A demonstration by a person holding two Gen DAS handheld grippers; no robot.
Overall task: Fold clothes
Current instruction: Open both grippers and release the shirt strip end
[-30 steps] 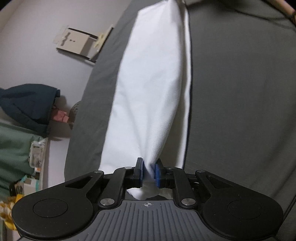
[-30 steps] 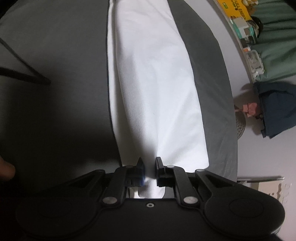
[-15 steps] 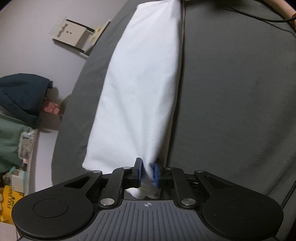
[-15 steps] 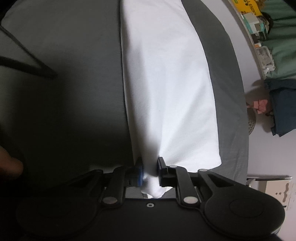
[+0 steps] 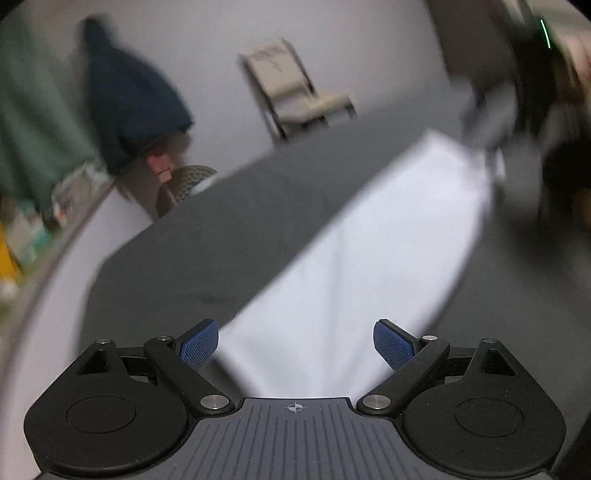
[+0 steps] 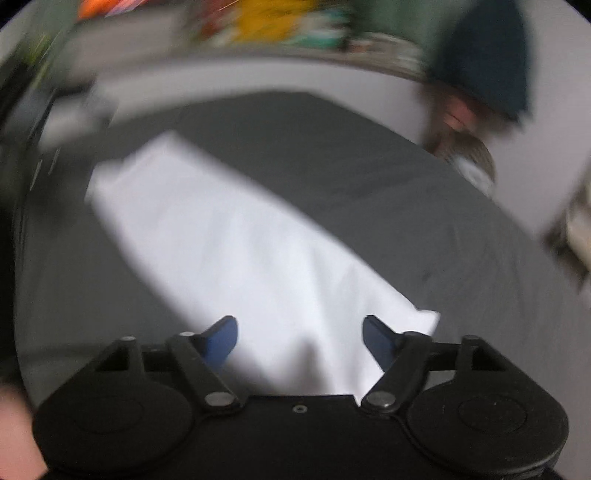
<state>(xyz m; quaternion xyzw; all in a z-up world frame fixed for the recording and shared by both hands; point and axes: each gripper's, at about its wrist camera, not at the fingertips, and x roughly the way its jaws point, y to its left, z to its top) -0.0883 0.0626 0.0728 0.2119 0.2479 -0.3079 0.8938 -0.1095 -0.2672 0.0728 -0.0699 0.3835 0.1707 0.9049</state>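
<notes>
White garment (image 5: 354, 266): smooth cloth, folded into a long narrow strip, lying flat across the dark grey fabric-covered surface (image 5: 207, 236), running diagonally toward its far edge. Left gripper (image 5: 295, 343): black arms, ribbed blue pads, jaws opening wide, gripping nothing; cloth end lies below. Right gripper (image 6: 299, 338): same build, jaws opening, cloth beneath, unpinched. Frames blurred.

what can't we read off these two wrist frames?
- Left wrist: far end of the white cloth lost in motion blur; the blurred shape over it is unidentifiable.
- Right wrist: shelf clutter smeared, nothing nameable.
- Both: cloth's near end cut off behind the gripper bodies; fold count unreadable.
</notes>
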